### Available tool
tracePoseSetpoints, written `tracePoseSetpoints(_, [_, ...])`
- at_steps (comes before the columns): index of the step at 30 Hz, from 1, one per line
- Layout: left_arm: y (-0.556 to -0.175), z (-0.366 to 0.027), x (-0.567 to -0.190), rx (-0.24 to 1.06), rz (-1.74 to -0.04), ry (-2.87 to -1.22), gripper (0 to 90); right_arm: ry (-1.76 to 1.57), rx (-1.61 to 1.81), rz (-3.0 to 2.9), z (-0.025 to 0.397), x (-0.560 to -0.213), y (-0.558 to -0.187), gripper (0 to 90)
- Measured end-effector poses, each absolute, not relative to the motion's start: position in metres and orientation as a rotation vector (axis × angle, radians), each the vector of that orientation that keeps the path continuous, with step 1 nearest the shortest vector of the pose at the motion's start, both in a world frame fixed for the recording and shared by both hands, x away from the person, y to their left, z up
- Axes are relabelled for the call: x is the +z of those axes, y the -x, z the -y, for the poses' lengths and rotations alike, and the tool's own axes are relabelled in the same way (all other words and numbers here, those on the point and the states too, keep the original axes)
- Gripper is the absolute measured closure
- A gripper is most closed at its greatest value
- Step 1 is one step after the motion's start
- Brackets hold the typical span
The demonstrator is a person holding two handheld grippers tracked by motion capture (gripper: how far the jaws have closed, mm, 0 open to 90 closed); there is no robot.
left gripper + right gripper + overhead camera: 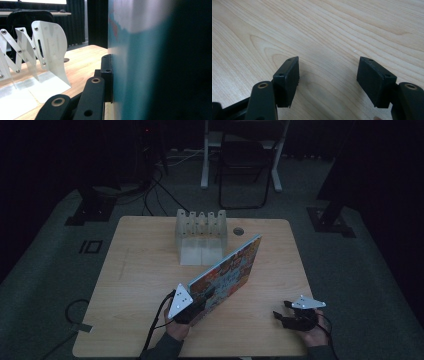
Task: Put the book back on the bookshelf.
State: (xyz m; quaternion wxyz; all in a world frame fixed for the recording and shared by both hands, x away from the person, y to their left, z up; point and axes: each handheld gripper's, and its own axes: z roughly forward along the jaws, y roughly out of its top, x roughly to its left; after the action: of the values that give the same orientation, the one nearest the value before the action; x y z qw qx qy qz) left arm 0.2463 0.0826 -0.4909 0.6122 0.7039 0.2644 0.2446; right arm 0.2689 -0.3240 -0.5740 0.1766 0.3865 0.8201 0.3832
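The left gripper [196, 304] pinches the near corner of the book [231, 268], tipped up on the table [140, 270]; it looks flat, stiff, maybe heavy; the right gripper [328, 82] waits wide open.

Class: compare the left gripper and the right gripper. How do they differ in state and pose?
The left gripper is shut on the book, holding it tilted on edge; the right gripper is open and holds nothing. The left is at the book; the right is over bare table. Both have black jaws.
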Motion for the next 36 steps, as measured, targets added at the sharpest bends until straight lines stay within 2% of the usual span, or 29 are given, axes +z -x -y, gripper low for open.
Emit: tracePoseSetpoints(36, [-0.238,-0.093,-0.481,0.622,-0.635,-1.628,81.2,-1.095,1.094,-2.327,0.325,-0.574,-0.269,32.9])
